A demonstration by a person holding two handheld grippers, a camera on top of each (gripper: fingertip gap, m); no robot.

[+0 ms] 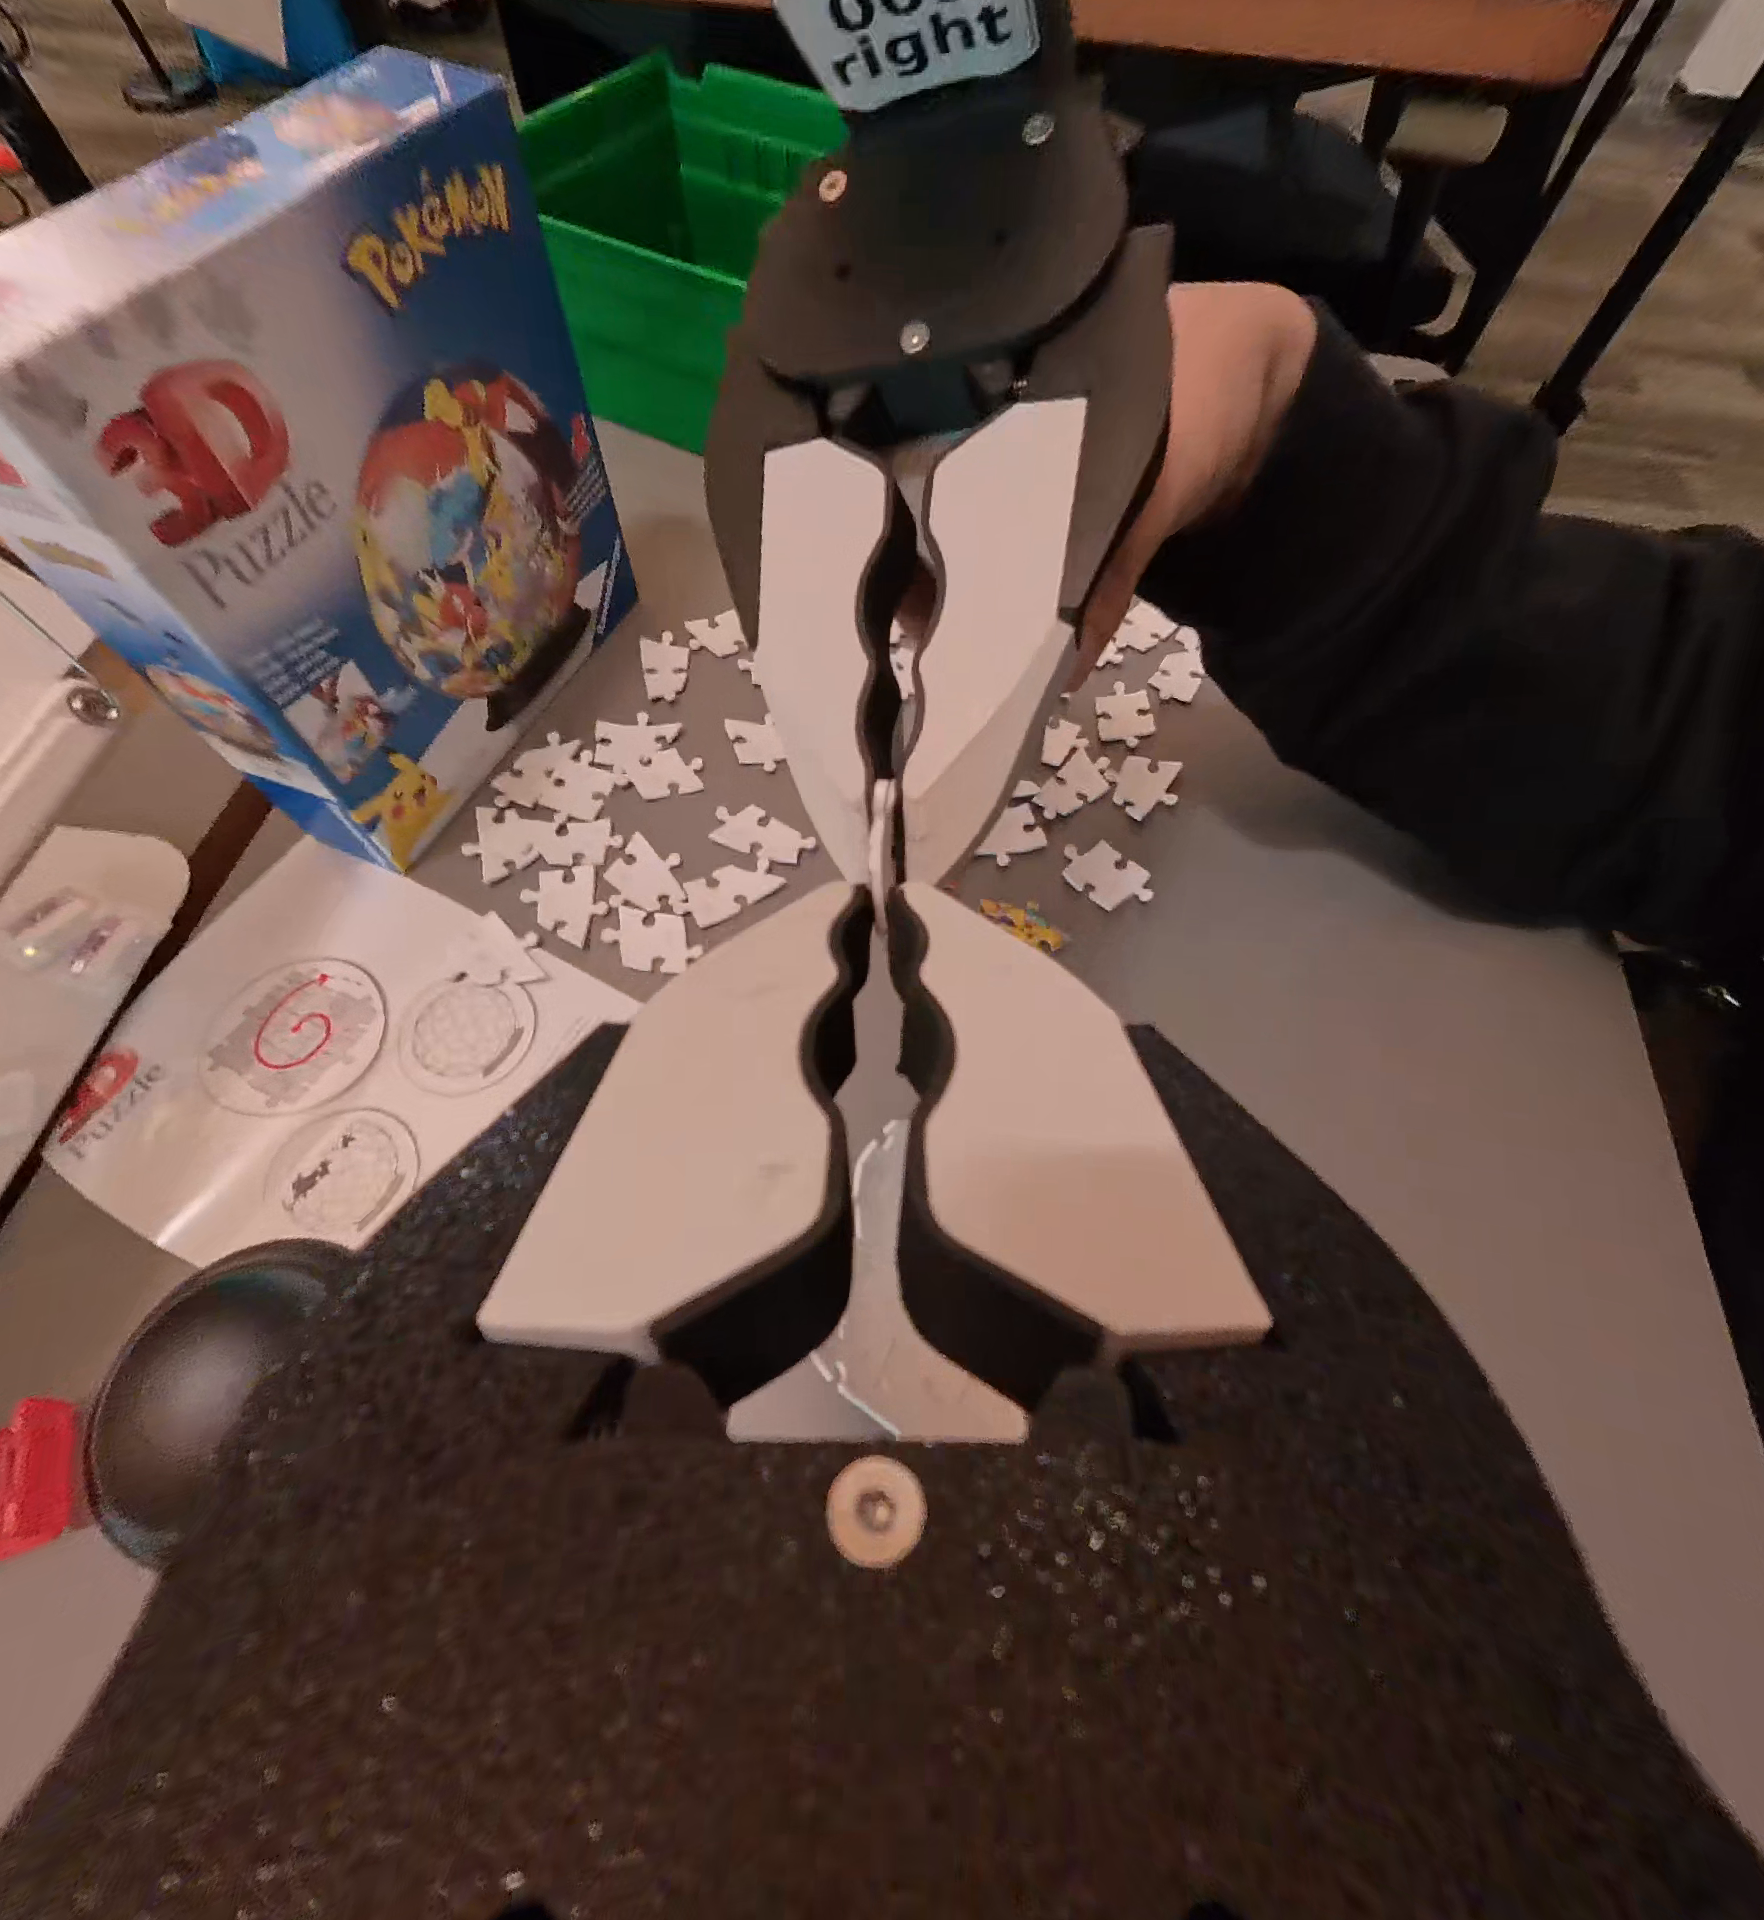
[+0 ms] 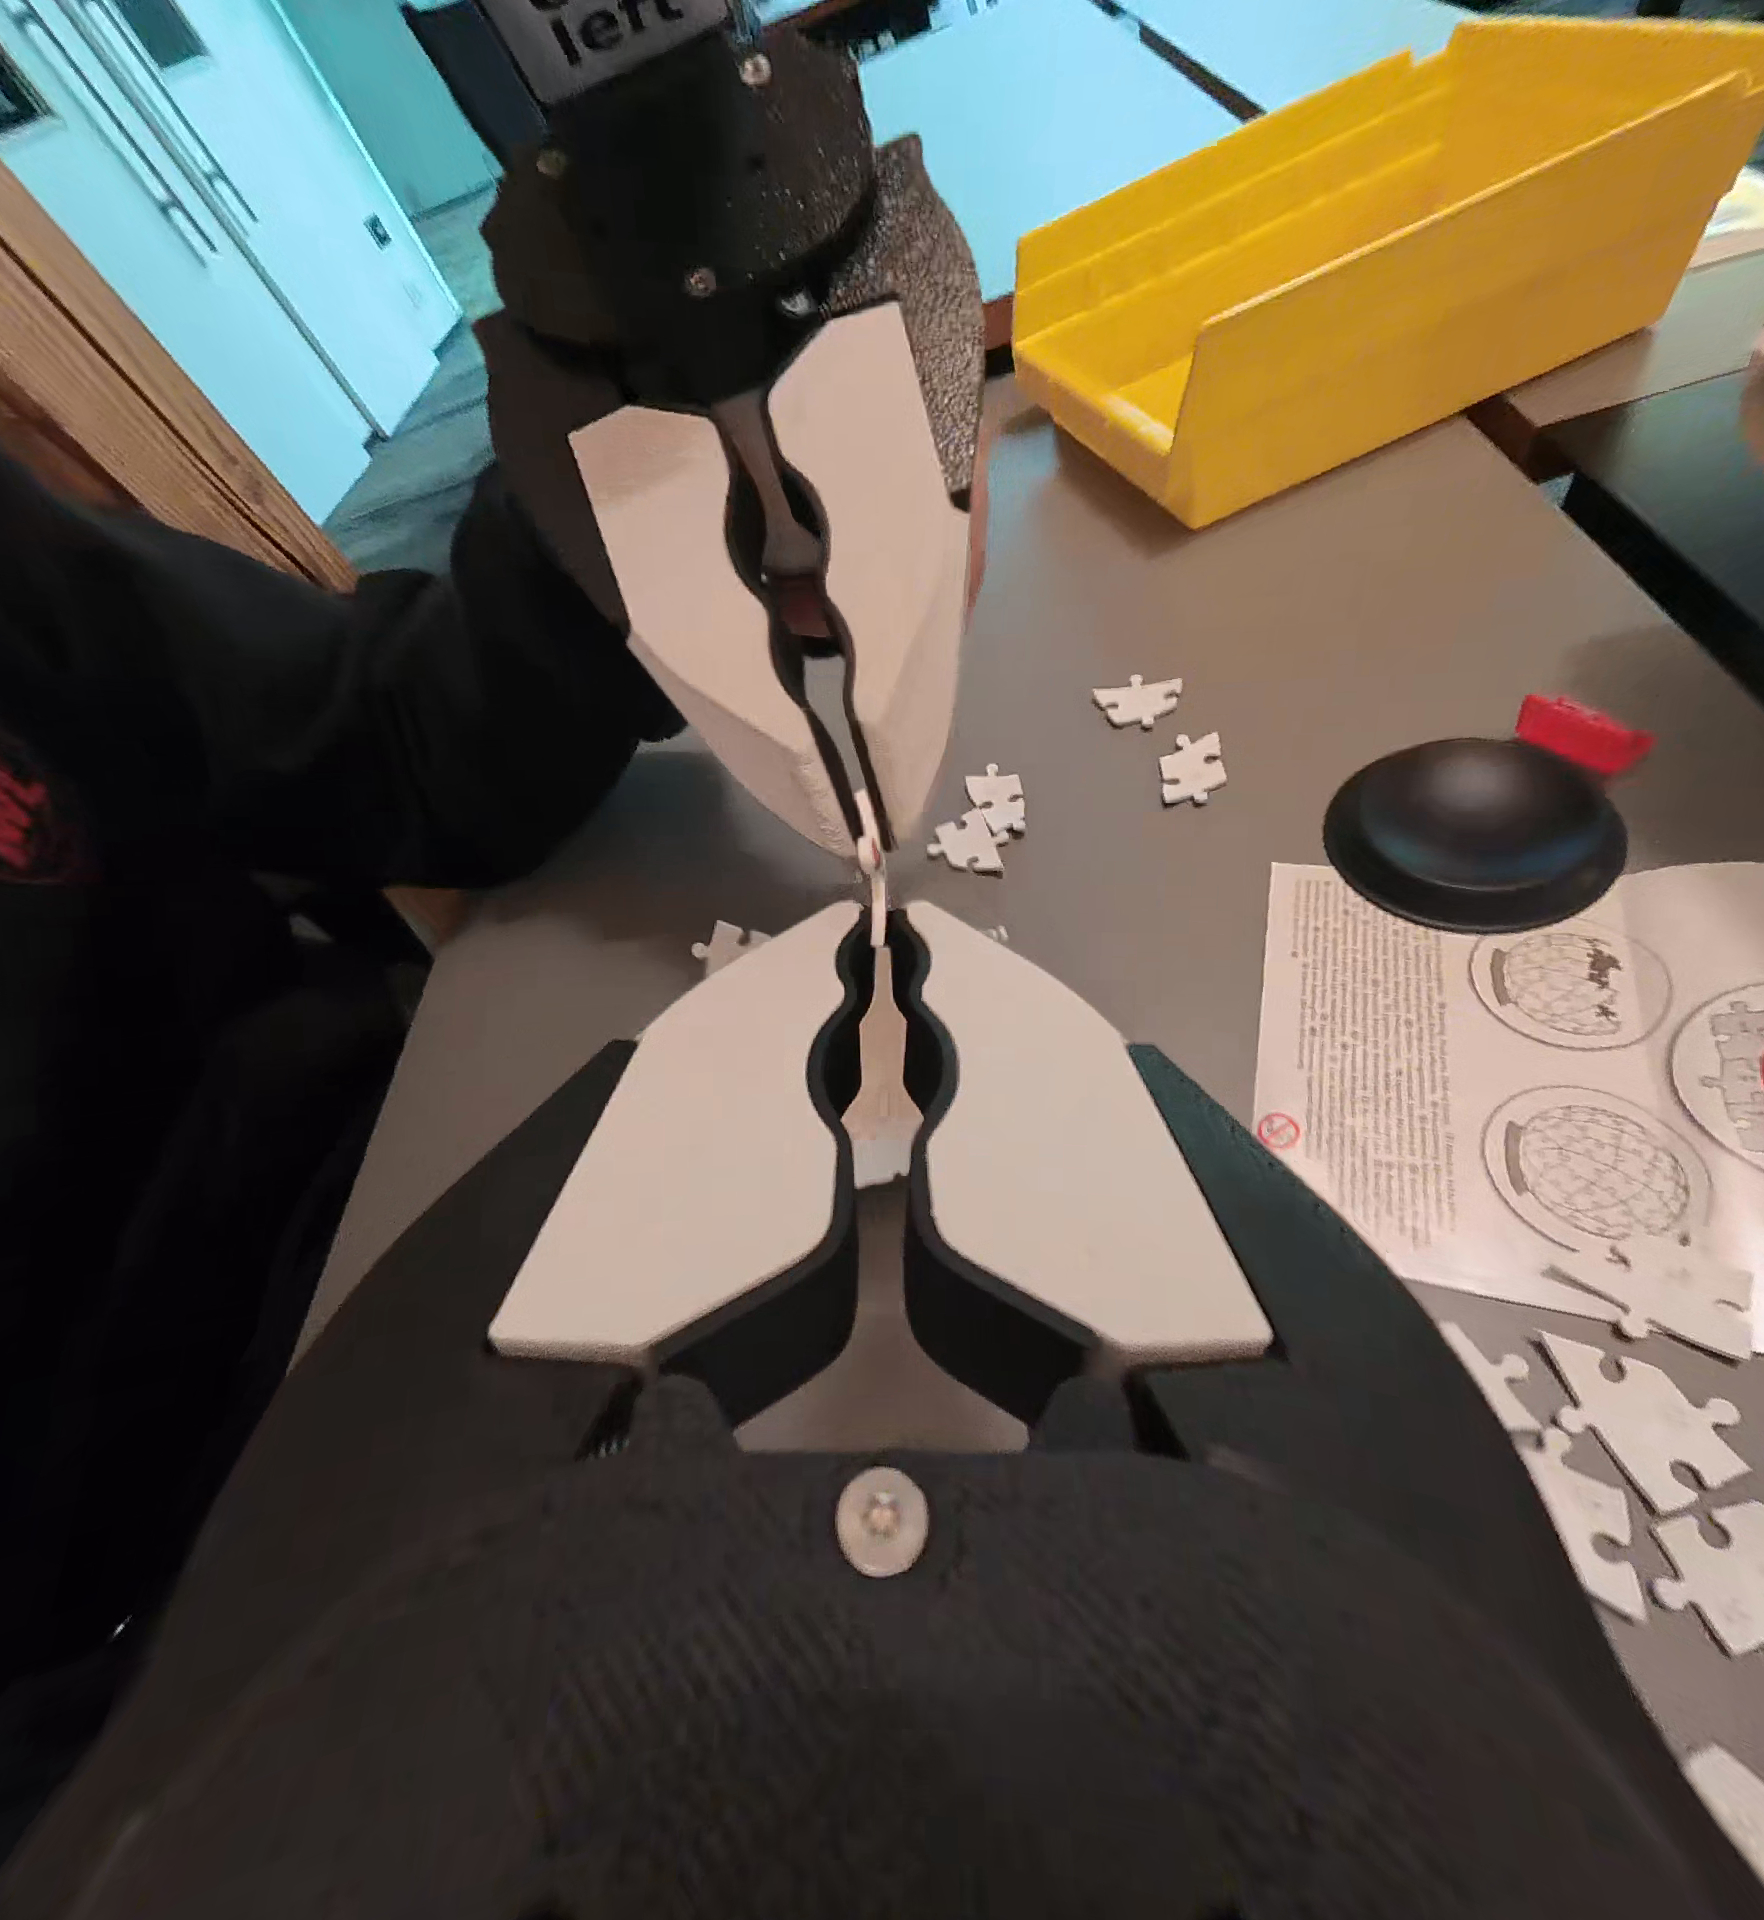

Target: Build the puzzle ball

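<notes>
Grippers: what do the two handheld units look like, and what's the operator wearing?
Both match: black speckled body, silver screws, two white wedge fingers lined with wavy black pads. Left claw; right claw. Each body carries a printed tag on top. The operator's sleeves are black.

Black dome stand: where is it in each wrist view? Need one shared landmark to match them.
Left wrist view: black dome stand at lower left on the table, red clip beside it.
Right wrist view: the stand at right of centre, just above the instruction sheet.
Shared landmark: the instruction sheet, next to the stand in both.
</notes>
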